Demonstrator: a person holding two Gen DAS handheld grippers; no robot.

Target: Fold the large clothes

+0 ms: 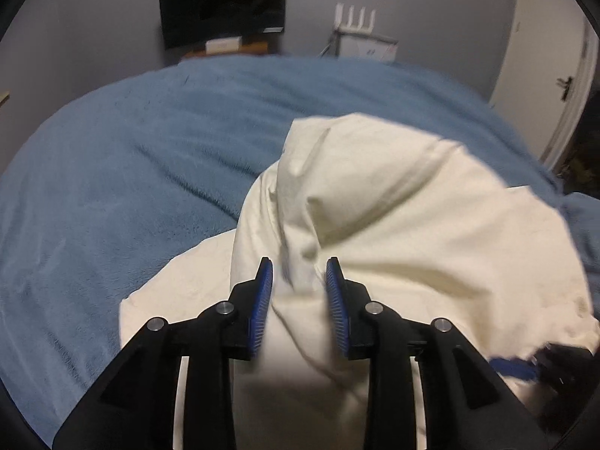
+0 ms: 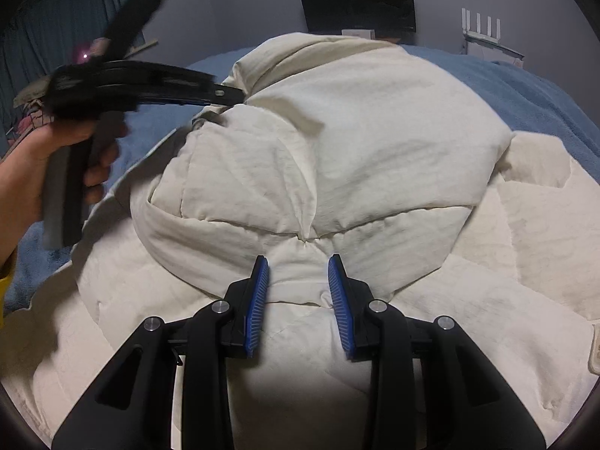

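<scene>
A large cream quilted garment (image 1: pixel 412 225) lies bunched on a blue blanket (image 1: pixel 131 150). My left gripper (image 1: pixel 298 262) has a raised fold of this cloth filling the gap between its blue pads, which press on it. In the right wrist view the same garment (image 2: pixel 356 131) is heaped high, and my right gripper (image 2: pixel 298 260) is shut on a pinch of it, with creases radiating from the grip. The left gripper (image 2: pixel 228 93) shows there at the upper left, held by a person's hand (image 2: pixel 26 172), its tip at the garment's far left edge.
The blue blanket (image 2: pixel 543 86) covers a bed that spreads far to the left. Behind the bed stand a dark monitor (image 1: pixel 223 7) and a white router with antennas (image 1: pixel 356 18). A white door (image 1: pixel 543 56) is at the right, a blue curtain (image 2: pixel 56 37) at the left.
</scene>
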